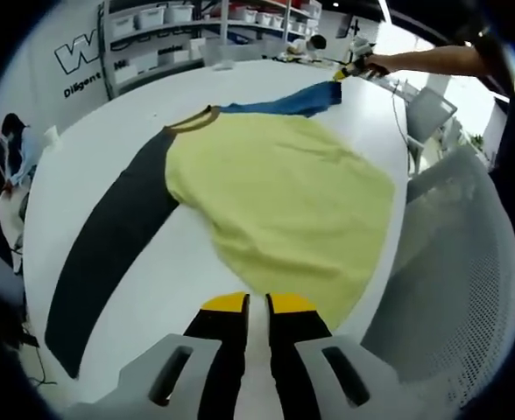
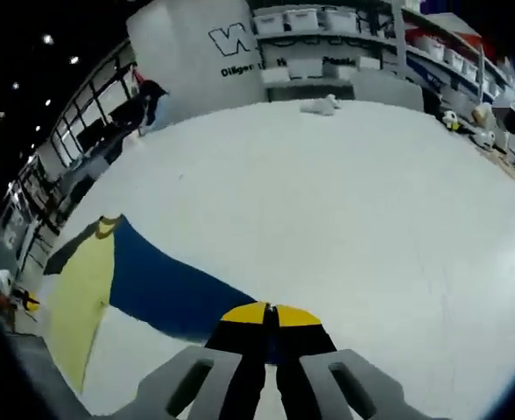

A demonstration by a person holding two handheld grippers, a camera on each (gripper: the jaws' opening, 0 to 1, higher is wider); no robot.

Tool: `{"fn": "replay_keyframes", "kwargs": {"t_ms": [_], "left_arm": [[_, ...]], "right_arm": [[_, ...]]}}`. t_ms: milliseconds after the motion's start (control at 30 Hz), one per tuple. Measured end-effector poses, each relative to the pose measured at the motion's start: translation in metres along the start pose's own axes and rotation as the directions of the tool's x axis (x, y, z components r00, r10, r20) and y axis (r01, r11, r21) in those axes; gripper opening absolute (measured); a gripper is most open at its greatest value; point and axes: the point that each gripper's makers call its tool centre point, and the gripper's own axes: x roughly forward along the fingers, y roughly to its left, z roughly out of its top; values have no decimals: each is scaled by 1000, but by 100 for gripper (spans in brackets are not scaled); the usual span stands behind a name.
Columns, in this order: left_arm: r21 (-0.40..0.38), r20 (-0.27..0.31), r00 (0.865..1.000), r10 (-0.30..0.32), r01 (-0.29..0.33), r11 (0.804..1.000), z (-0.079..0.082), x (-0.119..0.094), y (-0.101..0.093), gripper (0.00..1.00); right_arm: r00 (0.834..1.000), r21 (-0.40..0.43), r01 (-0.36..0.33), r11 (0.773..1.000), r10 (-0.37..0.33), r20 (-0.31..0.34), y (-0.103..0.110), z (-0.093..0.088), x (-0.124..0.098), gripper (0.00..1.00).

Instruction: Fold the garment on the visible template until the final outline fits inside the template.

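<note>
Now on a white table [image 1: 109, 289], a yellow shirt [image 1: 284, 201] lies spread flat, one dark sleeve [image 1: 109, 254] stretched out straight, a blue sleeve [image 1: 292, 101] drawn out the opposite way. The right gripper [image 2: 271, 317] has its jaws closed on the blue sleeve's end; the left gripper [image 1: 257, 302] sits at the shirt's hem, jaws nearly together, and whether it pinches the cloth cannot be told. No template outline is plain here. Best practice, judging by the layout: carry the blue sleeve low across the yellow body (keeping it taut), lay it smooth, then fold the dark sleeve likewise.
</note>
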Motion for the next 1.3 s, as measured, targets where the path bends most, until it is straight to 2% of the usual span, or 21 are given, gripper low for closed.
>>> {"fn": "replay_keyframes", "kwargs": {"t_ms": [67,133,167,233,400,600,767,833,1000,1067,1167,1300], "left_arm": [[-4,-6,1000,1,-1,1000,-1,0,1,8],[-6,-11,1000,2,-2,1000,-1,0,3,8],[-8,-12,1000,1,-1,1000,-1,0,3,8],[-7,-14,1000,-1,1,1000,0,1,4,8],[-4,-14,1000,-7,7,1000,4,5,5,8],[2,-7,1000,-15,15,1000,7,10,6,8],[2,-8,1000,-20,20,1000,5,10,2,8],[6,-11,1000,-19,19,1000,3,9,2,8],[-6,-5,1000,-9,9,1000,1,7,5,8],[-7,1,1000,-9,9,1000,1,7,5,8],[0,5,1000,-12,12,1000,2,9,2,8],[9,19,1000,-19,18,1000,6,11,-1,8]], "right_arm": [[1000,-34,1,999,-1,-1,-2,-4,6,2],[1000,-6,-1,1000,1,-15,-4,-11,13,11],[1000,-7,-6,1000,6,-12,-2,-16,14,13],[1000,-22,-17,1000,16,-20,2,-26,17,13],[995,-90,-31,995,22,-100,8,-63,19,14],[991,-104,-25,994,11,-133,7,-85,18,11],[988,-142,24,990,-45,-149,8,-92,19,11],[988,-212,59,975,-88,-128,5,-87,17,16],[983,-207,66,976,-100,-156,8,-93,10,18],[980,-286,78,955,-126,-153,8,-94,5,21],[980,-258,70,964,-114,-161,12,-102,0,20],[981,-244,79,967,-119,-155,15,-108,-12,28]]}}
